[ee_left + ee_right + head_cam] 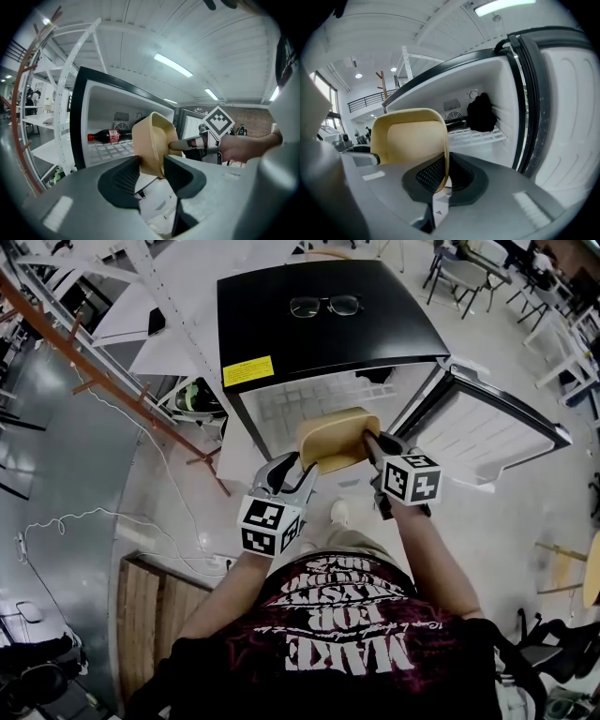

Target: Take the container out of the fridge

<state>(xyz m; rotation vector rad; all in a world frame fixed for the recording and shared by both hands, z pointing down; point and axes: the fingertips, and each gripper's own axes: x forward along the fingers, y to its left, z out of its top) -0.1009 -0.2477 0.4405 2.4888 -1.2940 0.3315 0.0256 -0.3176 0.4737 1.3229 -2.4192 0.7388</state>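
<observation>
Small black-topped fridge with a white interior, its door swung wide to the right. Tan rounded-rectangular plastic container is outside the compartment, in the air just in front of the opening, tilted rather than level, carried between both grippers. Left gripper: dark ribbed pads on either side of the container's near lower edge, grasping it. Right gripper: jaws nearly together, pinching the thin side wall of the container. Inside the fridge, a dark cola bottle with a red label lies on its side on the white wire shelf; a black lumpy object sits at the back right corner. Dark-framed spectacles rest on the fridge top, a yellow sticker at its front edge.
</observation>
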